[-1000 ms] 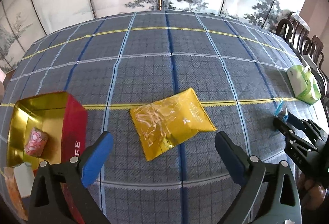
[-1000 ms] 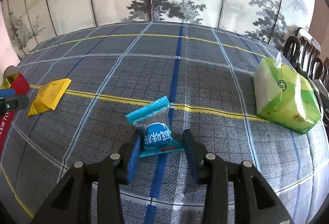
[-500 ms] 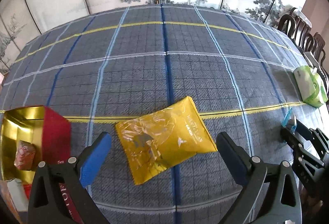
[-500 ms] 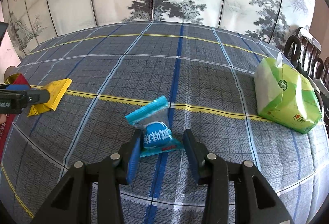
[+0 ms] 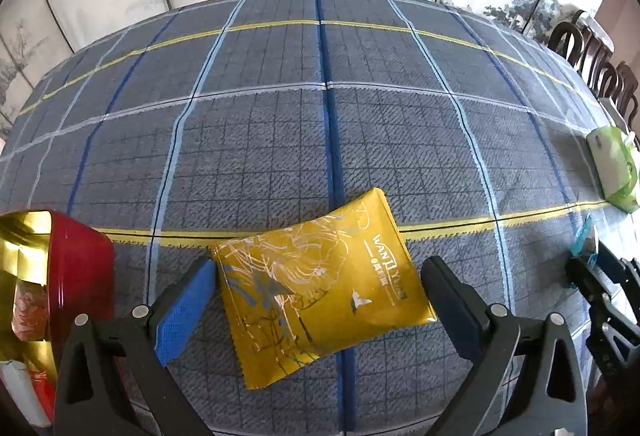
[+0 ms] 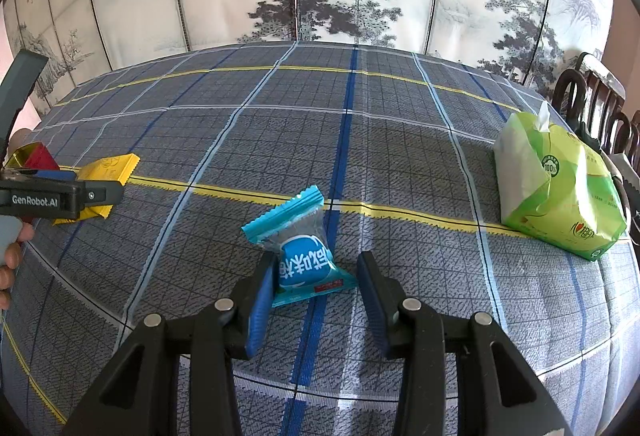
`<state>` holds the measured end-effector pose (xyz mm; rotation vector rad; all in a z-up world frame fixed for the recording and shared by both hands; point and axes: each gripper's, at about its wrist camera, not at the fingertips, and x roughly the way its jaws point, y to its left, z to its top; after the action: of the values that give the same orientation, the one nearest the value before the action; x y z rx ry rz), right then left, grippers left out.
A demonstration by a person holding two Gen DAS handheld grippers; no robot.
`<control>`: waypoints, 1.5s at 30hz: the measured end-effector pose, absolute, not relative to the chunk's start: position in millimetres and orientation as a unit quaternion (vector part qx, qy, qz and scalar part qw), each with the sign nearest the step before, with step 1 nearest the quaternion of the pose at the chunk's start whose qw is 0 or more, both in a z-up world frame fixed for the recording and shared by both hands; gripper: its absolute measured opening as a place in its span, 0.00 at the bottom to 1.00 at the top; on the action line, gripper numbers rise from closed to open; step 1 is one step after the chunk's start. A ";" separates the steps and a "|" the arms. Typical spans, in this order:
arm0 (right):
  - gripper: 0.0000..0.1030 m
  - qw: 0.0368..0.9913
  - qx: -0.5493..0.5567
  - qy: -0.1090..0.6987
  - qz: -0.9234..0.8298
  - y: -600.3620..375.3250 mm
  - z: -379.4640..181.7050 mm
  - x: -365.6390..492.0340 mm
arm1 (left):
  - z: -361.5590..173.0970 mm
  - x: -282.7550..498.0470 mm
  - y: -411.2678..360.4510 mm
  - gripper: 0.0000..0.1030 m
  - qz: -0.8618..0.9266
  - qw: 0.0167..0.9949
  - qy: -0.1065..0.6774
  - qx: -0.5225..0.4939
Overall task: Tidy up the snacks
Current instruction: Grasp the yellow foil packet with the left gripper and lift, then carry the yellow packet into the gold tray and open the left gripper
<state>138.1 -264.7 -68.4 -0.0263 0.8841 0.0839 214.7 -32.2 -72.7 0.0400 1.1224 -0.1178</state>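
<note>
The tablecloth (image 5: 260,140) is woven cloth, matt and coarse-grained; the yellow packet (image 5: 320,288) is glossy film with metallic line print; the blue sachet (image 6: 304,260) is shiny crinkled plastic; the red box (image 5: 76,272) is glossy outside, mirror-gold foil inside; the green tissue pack (image 6: 560,196) is soft, creased plastic wrap.

Open bench (image 5: 328,108) stretches wide beyond the yellow packet (image 5: 320,288); a red box (image 5: 76,276) crowds the left, a green tissue pack (image 6: 560,192) the right.
</note>
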 end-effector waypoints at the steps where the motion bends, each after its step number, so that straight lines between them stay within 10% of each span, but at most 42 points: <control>1: 0.41 0.903 -0.013 0.428 0.041 -264.5 -68.5 138.2 | -73.2 214.4 -32.9 0.98 -0.055 0.845 0.532 0.024; 16: 0.41 0.903 -0.013 0.428 0.041 -265.0 -68.2 138.1 | -71.3 208.7 -29.4 0.86 -0.058 0.848 0.526 0.036; 24: 0.41 0.903 -0.012 0.428 0.041 -265.0 -68.1 138.2 | -63.7 199.3 -20.8 0.56 -0.066 0.847 0.526 0.031; 45: 0.41 0.903 -0.012 0.428 0.041 -265.0 -68.2 138.3 | -42.0 162.9 -16.0 0.52 -0.067 0.848 0.525 0.024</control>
<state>138.3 -265.0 -68.2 -0.0258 0.8853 0.0843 162.9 -16.0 -42.0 0.0508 1.1061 -0.1422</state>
